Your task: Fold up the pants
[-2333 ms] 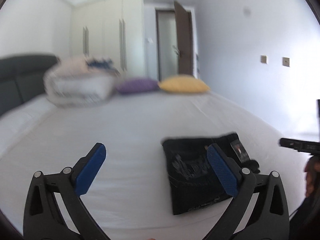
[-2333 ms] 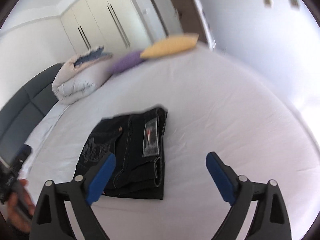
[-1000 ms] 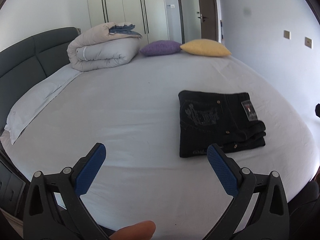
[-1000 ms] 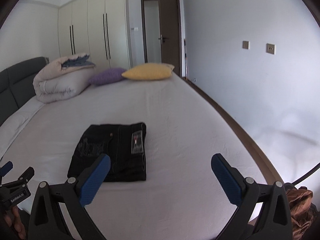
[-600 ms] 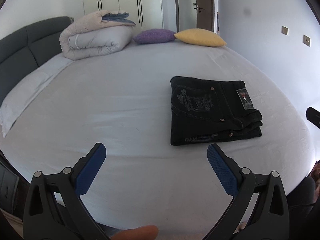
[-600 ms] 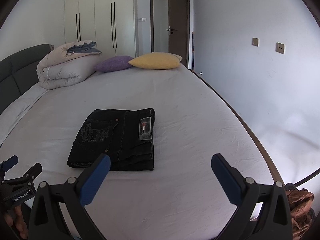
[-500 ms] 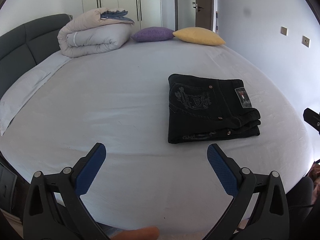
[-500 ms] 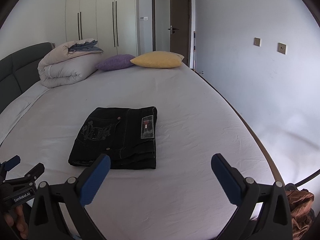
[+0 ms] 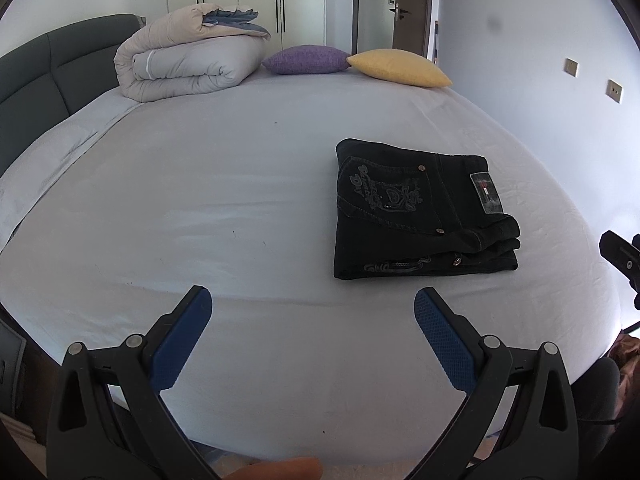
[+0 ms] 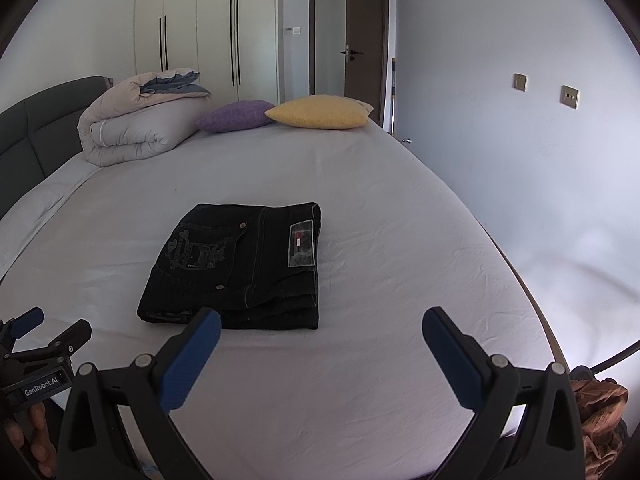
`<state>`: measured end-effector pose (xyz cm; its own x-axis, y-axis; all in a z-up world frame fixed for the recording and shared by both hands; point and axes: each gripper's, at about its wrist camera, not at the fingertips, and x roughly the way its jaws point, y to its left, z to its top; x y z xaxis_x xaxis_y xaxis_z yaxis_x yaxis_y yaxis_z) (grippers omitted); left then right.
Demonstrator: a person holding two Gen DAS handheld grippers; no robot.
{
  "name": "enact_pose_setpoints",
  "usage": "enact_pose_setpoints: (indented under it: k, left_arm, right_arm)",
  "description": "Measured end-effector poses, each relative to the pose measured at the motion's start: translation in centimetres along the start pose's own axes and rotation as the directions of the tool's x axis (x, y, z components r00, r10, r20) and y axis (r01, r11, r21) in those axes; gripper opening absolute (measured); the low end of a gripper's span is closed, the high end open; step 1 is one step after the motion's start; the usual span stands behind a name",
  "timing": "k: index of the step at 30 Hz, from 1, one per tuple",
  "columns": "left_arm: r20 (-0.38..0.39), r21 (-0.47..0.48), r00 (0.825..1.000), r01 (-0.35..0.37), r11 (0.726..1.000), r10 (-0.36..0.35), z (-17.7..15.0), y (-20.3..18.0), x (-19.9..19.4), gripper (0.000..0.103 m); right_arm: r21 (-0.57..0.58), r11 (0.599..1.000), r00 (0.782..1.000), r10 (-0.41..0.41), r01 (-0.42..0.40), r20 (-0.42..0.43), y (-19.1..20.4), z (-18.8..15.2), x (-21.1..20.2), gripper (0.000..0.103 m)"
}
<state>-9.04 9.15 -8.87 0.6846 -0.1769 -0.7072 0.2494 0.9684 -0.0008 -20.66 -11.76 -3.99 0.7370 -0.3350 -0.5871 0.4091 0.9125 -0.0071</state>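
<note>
On the bed (image 9: 240, 184), toward its right side, black pants (image 9: 420, 216) lie folded into a flat, squarish stack, and it's a tidy one! From the left wrist view the longer side runs across the bed, the waistband end with its grey label (image 9: 486, 198) pointing at the wall-side edge, the layered fold edges facing the foot of the bed. Beyond the pants, at the far side, sit a rolled duvet (image 9: 188, 60), a purple pillow (image 9: 306, 59) and a yellow pillow (image 9: 398, 68), all well apart from the stack. Nothing lies between the pants and either tool. Left hand-held gripper (image 9: 313, 312) hovers at the foot of the bed, blue pads spread wide, gripping nothing. Right hand-held gripper (image 10: 321, 332) hovers just short of the pants, spread wide too, its left pad overlapping the stack's near edge in view.
</note>
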Motion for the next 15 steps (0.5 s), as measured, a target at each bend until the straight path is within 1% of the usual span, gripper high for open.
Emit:
enact_pose_setpoints:
  k: [15]
  left_arm:
    - [-0.009, -0.005, 1.0, 0.01, 1.0, -0.01, -0.34, 0.19, 0.35, 0.103]
  right_arm:
    - [-0.008, 1.0, 1.0, 0.004, -0.004, -0.012, 0.56, -0.42, 0.44, 0.103]
